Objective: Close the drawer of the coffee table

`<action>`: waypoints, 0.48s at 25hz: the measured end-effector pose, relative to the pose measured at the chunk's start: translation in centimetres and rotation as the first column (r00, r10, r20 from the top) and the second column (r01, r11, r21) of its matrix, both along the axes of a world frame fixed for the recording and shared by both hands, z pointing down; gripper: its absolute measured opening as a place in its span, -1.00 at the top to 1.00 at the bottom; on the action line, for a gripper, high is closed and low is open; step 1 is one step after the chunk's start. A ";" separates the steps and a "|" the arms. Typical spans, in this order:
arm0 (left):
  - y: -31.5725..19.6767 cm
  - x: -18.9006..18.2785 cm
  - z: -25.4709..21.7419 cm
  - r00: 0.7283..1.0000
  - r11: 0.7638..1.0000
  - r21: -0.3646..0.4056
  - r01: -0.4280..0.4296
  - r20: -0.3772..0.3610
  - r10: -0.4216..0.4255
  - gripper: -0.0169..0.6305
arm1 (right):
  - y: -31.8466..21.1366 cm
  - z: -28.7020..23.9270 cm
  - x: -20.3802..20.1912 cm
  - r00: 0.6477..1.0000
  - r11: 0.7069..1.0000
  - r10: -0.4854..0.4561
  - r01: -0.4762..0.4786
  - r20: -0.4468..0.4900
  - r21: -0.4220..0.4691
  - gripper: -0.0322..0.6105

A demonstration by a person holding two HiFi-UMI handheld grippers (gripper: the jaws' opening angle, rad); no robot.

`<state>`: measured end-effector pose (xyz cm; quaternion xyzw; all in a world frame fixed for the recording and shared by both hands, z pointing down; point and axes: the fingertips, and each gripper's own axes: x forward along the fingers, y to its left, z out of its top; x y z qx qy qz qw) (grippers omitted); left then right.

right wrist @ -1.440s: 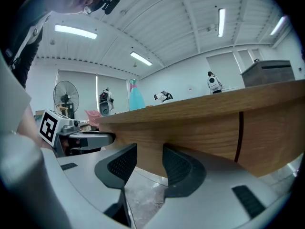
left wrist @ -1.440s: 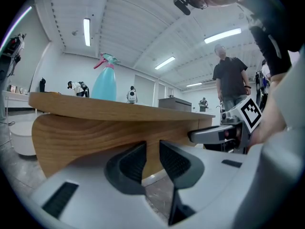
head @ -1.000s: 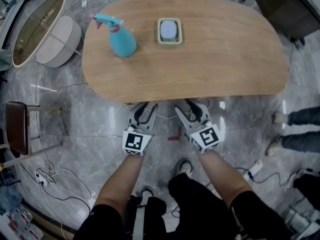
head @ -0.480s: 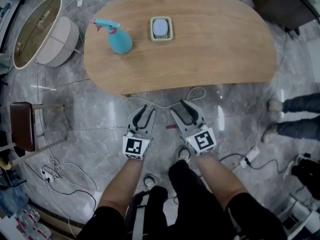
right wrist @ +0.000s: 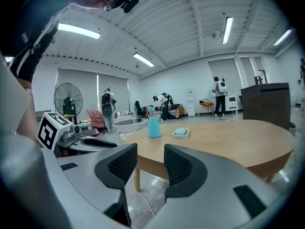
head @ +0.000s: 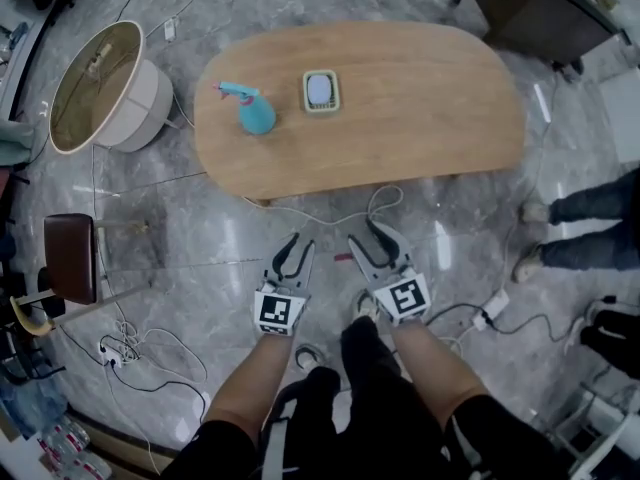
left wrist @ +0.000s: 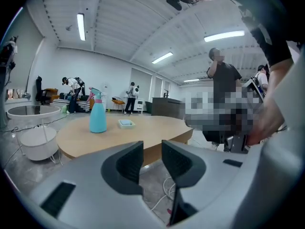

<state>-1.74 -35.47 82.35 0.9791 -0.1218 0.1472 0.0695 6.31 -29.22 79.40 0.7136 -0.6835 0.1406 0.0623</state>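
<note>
The oval wooden coffee table stands ahead of me; no drawer shows at its near edge. On it are a blue spray bottle and a small dish. My left gripper and right gripper hang side by side over the marble floor, short of the table's near edge. In the left gripper view the left gripper shows a gap between its pads with nothing in it. The right gripper likewise stands open and empty, and points at the table's side.
A round side table stands at the left and a brown stool at the near left. Cables trail over the floor by the table. A person's legs are at the right, a dark cabinet at the far right.
Both grippers have drawn back from the table's near edge, and floor now shows between them and the table. The table looks smaller and farther off.
</note>
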 end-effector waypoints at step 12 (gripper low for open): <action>1.6 -3.7 -10.7 0.999 1.000 -0.008 -0.024 0.023 0.024 0.63 | 3.7 -10.9 -2.5 1.000 1.000 -0.009 0.009 -0.017 0.007 0.39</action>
